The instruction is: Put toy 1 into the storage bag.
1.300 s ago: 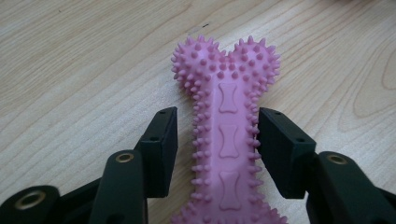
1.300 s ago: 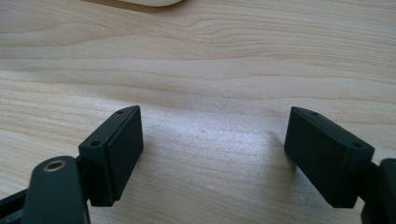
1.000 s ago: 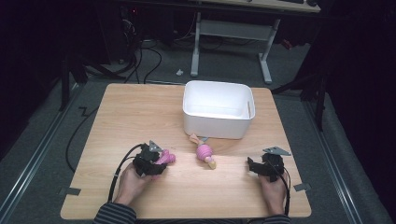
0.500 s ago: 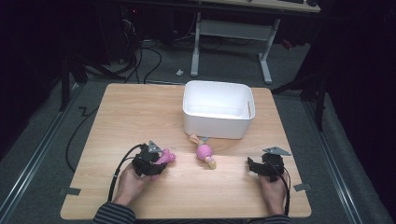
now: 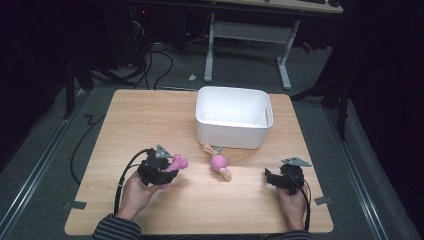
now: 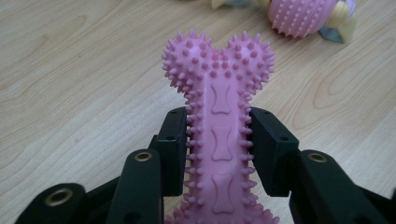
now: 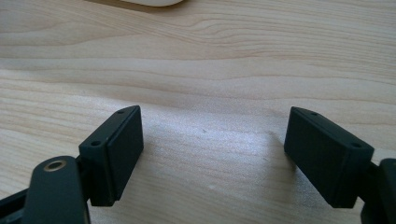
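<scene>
Pink and spiky, the rubber bone (image 6: 219, 140) is pinched by its shaft between the pads of the left hand-held gripper (image 6: 219, 149), near the left front edge of the bench (image 5: 150, 115). To its right lies a pink ball toy (image 5: 218, 163), just before the white tub (image 5: 233, 117). The right hand-held gripper (image 7: 212, 154) rests spread, with nothing between its jaws
</scene>
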### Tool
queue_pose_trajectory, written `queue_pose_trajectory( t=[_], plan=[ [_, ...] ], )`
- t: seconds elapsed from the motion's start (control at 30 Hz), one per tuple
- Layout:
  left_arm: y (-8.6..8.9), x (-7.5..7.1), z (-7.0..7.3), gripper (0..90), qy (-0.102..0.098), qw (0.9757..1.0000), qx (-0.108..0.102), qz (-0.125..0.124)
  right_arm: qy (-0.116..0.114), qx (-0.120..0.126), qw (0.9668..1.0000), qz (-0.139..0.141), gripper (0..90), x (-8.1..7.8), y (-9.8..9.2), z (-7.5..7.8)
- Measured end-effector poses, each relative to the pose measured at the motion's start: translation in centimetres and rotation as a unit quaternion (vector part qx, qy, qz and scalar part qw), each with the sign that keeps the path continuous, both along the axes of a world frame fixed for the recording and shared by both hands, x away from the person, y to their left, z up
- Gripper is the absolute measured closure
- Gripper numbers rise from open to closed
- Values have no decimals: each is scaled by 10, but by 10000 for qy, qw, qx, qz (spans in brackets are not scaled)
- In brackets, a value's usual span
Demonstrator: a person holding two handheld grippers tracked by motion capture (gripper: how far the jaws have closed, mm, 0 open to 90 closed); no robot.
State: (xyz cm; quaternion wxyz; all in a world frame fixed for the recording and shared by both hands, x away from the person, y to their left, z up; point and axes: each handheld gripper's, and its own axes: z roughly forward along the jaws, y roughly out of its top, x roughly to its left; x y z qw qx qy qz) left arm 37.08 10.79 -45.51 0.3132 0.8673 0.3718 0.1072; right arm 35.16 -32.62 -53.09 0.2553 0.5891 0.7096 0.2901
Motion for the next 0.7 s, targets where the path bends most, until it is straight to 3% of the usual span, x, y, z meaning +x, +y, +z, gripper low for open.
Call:
queue_pose_trajectory(
  t=[0.13,0.37,0.7],
  plan=[
    [0,1,14,592,11,9999,-130,50,3,5,10000,-5,196,0,0,0],
    [-3,1,40,592,-150,9997,-202,-56,7,-4,10000,1,197,0,0,0],
    [-7,11,56,592,-59,9995,-287,-144,1,-2,10000,15,197,0,0,0]
  ],
)
